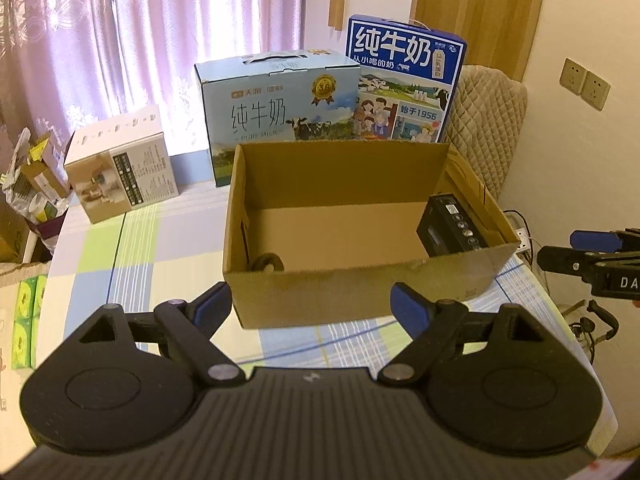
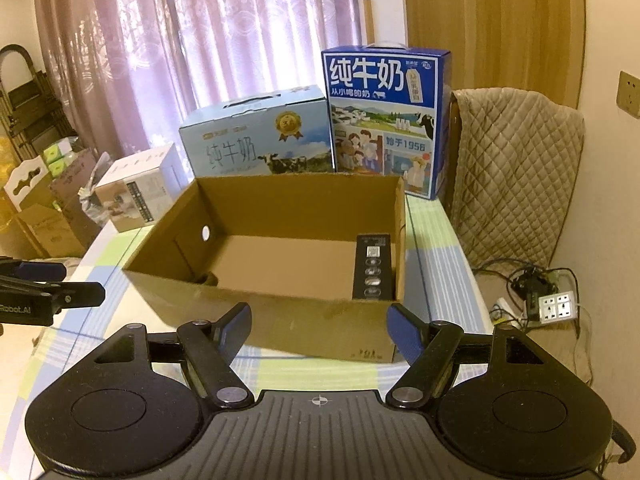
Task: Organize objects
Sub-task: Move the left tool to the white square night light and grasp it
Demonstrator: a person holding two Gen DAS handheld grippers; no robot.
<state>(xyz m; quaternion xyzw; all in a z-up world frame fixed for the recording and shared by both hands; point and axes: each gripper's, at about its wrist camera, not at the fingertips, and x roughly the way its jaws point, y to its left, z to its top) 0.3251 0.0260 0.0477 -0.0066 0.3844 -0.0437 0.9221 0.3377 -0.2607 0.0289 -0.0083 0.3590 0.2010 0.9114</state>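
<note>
An open cardboard box (image 1: 352, 300) (image 2: 312, 336) stands on the checked tablecloth. A black device box (image 1: 452, 226) (image 2: 372, 266) lies against its right wall. A small tape roll (image 1: 267, 263) (image 2: 208, 279) sits in its near left corner. My left gripper (image 1: 311, 302) hovers just in front of the box's near wall, open, with nothing between its blue pads. My right gripper (image 2: 320, 320) is also open and empty, in front of the near right part of the box. Each gripper shows at the edge of the other's view: the right gripper (image 1: 560, 250) and the left gripper (image 2: 76, 282).
Behind the cardboard box stand a light blue milk carton (image 1: 276, 116), a dark blue milk carton (image 1: 404, 80) and a white box (image 1: 120, 168). A quilted chair back (image 2: 516, 176) is at the right. A power strip with cables (image 2: 556, 308) lies on the floor.
</note>
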